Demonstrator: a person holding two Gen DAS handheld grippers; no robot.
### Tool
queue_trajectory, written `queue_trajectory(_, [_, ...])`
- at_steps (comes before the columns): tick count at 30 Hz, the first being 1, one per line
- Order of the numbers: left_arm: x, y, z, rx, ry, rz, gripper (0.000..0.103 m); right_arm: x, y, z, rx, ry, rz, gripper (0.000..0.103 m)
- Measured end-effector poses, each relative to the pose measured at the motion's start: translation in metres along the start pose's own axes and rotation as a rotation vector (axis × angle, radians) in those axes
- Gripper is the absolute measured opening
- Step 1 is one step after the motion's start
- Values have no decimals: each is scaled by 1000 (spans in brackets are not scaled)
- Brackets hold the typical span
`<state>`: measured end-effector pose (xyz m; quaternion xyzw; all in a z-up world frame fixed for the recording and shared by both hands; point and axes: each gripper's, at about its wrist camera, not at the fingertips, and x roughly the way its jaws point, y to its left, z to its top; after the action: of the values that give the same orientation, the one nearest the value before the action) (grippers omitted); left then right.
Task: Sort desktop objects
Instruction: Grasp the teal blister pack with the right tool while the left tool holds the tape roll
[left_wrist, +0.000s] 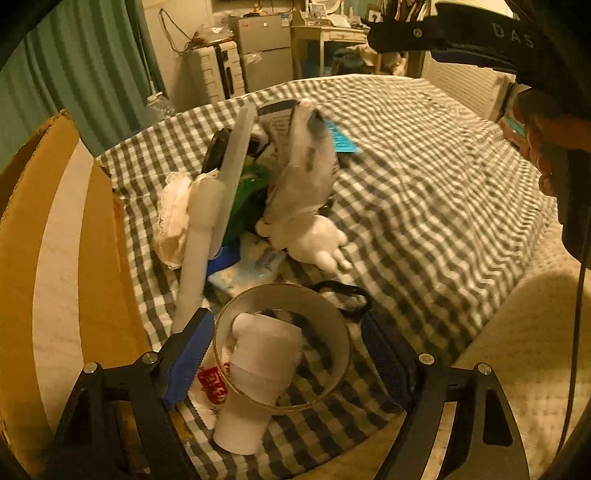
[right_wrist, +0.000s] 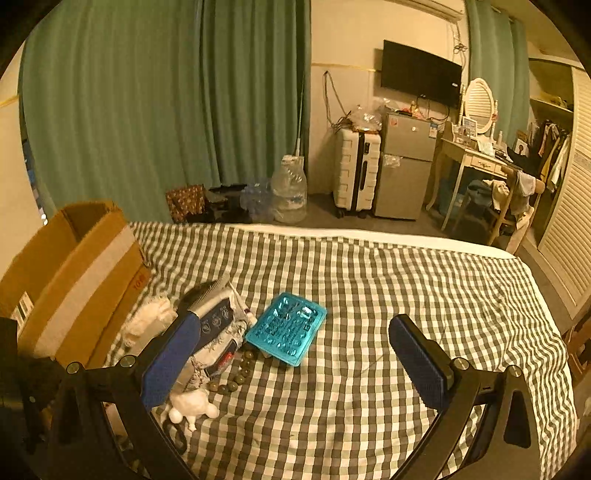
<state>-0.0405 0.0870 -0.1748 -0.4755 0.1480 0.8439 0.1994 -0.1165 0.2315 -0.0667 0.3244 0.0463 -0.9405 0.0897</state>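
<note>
Room: I am working over a bed with a checked cover (right_wrist: 369, 295) in a bedroom, green curtains (right_wrist: 147, 110) behind.
Left gripper (left_wrist: 282, 350): released, its blue pads standing on either side of a tape ring (left_wrist: 332, 321), not touching it that I can see.
Inside the ring: a white bottle (left_wrist: 255, 373) lies tilted through it, over a packet with red print (left_wrist: 212, 382).
Pile beyond: a long white tube (left_wrist: 201, 236), a plush toy (left_wrist: 314, 236), a comb (left_wrist: 236, 147) and something green (left_wrist: 251, 192), heaped together near the ring.
Box: a cardboard box (left_wrist: 55, 258) stands just to the left of the pile; I judge it the place for sorted things.
Right gripper (right_wrist: 295, 365): released and empty, hanging over bare cover.
Ahead of it: a teal tray (right_wrist: 286, 328) lies flat, with a string of beads (right_wrist: 236, 373) just beside it.
Risk: if I close on the ring now, I think the bottle could come up with it or roll off, because it threads the ring.
Risk: the ring is thin and may flex or slip between the pads.
</note>
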Motion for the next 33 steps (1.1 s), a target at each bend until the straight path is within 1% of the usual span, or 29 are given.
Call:
queue_trajectory(4, [6,1,-1,-3,14,21,85,21,-1,-3,4,35,0,103])
queue_trajectory(9, [20,3,0,5,61,57,88,58,-4,-8,8,98,-9,103])
queue_trajectory(13, [41,9,-2,-26,149,12,88,82,-6,-13,8,144,-11,103])
queue_trajectory(14, [43,11,-2,-34,150,9,87,88,-8,-14,23,152,1,103])
queue_trajectory(15, [43,12,-2,-39,144,6,84,93,-10,-15,38,158,14,103])
queue_trajectory(17, [41,14,-1,-52,133,-9,81,102,-10,-15,50,164,27,103])
queue_trajectory(21, [36,18,-1,-74,107,-27,75,121,-2,-13,20,186,35,103])
queue_trajectory(22, [35,18,-1,-75,98,-24,74,125,0,-14,15,194,38,102])
queue_trajectory(23, [32,18,-1,-75,83,-14,70,130,4,-16,6,207,46,99])
queue_trajectory(24, [27,19,2,-75,63,-4,59,133,7,-18,-2,220,51,85])
queue_trajectory(25, [23,19,3,-75,44,-18,37,136,11,-21,-17,237,49,64])
queue_trajectory(26, [21,18,4,-79,47,-58,39,139,15,-25,-36,257,38,56])
queue_trajectory(27, [20,17,7,-68,50,-49,39,139,17,-28,-46,257,27,48])
queue_trajectory(28, [21,15,6,-55,55,-42,39,138,16,-29,-45,263,24,30])
queue_trajectory(29, [21,13,6,-46,53,-35,39,138,13,-30,-37,272,21,18])
queue_trajectory(30, [20,11,6,-42,51,-32,39,136,11,-30,-29,272,8,2])
queue_trajectory(32, [19,11,7,-49,54,-37,39,133,5,-31,-1,275,4,1])
queue_trajectory(33, [17,2,8,-55,54,-35,39,131,2,-32,11,281,8,0])
